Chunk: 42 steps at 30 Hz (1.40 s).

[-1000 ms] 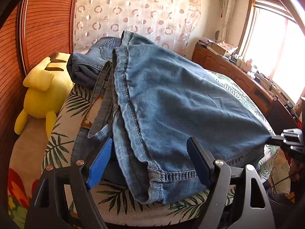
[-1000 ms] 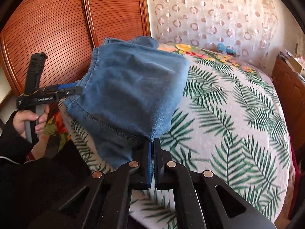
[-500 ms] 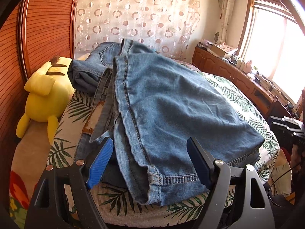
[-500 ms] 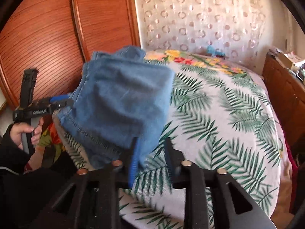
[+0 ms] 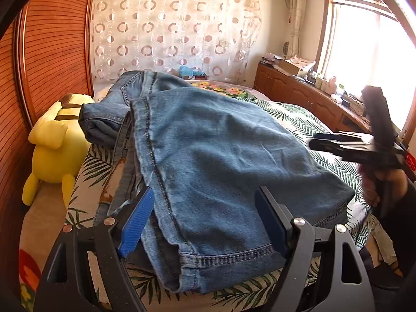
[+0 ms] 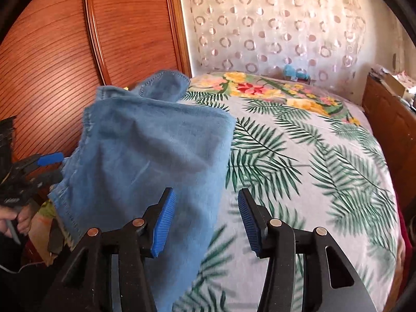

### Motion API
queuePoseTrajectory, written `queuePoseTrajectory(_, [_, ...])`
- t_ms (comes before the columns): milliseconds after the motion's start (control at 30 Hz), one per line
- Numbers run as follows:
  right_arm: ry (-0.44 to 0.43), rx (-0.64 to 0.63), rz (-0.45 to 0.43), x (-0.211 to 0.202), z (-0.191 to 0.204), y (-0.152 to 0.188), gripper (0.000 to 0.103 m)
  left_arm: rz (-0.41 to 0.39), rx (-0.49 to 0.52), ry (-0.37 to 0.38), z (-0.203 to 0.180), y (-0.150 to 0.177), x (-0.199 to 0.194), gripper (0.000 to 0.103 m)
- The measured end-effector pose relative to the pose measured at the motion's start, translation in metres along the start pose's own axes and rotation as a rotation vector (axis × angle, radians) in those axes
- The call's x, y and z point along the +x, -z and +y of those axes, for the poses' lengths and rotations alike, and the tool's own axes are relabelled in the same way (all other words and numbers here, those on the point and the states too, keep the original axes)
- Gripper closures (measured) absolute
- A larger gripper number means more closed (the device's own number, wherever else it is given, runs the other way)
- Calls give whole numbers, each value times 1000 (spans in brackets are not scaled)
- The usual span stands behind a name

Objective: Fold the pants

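Observation:
Folded blue jeans (image 5: 221, 161) lie on the bed, hem edge toward me. My left gripper (image 5: 205, 223) hovers open just above that hem, with the denim below the wide gap and neither pad touching it. In the right wrist view the jeans (image 6: 156, 161) sit at the left. My right gripper (image 6: 205, 221) has its jaws opening; the cloth's edge lies beneath the gap near the left pad (image 6: 163, 223), and no pad presses on it. A hand holds the right gripper (image 5: 351, 148) off the jeans' right corner.
The palm-leaf bed sheet (image 6: 312, 156) stretches bare to the right of the jeans. A yellow plush toy (image 5: 54, 143) sits at the bed's left edge by the wooden slatted doors (image 6: 78, 52). A cluttered wooden cabinet (image 5: 299, 91) runs under the window.
My right gripper opened, let go of the jeans' corner and drew away to the right. The denim dropped flat onto the bed. My left gripper stayed open and rose slightly.

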State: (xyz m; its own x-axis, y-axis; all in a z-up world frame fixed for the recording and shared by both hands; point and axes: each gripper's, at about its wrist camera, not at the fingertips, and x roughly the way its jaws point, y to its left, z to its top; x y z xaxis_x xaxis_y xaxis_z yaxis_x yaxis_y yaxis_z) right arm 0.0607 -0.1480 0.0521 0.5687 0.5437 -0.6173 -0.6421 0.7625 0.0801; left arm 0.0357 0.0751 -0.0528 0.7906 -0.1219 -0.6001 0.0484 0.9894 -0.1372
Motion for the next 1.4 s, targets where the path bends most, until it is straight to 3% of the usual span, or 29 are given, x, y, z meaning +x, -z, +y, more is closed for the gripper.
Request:
queuePoseTrajectory(200, [-16, -5, 57, 53, -7, -22, 50, 0, 8, 5, -6, 0, 0, 23])
queuePoseTrajectory(433, [-10, 14, 102, 88, -14, -32, 38, 3, 12, 9, -8, 1, 1, 23])
queuePoseTrajectory(700, [-134, 75, 129, 119, -20, -39, 36, 16, -1, 12, -7, 5, 7, 23])
queuePoseTrajectory(767, [-158, 73, 134, 123, -19, -41, 54, 19, -1, 13, -8, 6, 8, 23])
queuePoseTrajectory(800, [-166, 82, 129, 123, -21, -41, 80, 19, -1, 13, -9, 6, 9, 23])
queuePoseTrajectory(833, [-191, 104, 120, 120, -24, -42, 90, 19, 0, 14, -10, 5, 9, 23])
queuePoseTrajectory(867, [-212, 115, 108, 113, -27, -43, 91, 17, 4, 17, -12, 3, 10, 23])
queuePoseTrajectory(1033, [-123, 70, -30, 58, -33, -62, 94, 8, 25, 32, -21, -6, 11, 23])
queuePoseTrajectory(1100, [-39, 36, -61, 39, -40, -72, 94, 1, 38, 47, -28, -12, 13, 23])
queuePoseTrajectory(1300, [196, 96, -33, 20, -113, -78, 94, -11, 72, 99, -54, -33, 27, 23])
queuePoseTrajectory(1400, [241, 143, 13, 28, -151, -65, 93, -14, 84, 132, -69, -43, 37, 23])
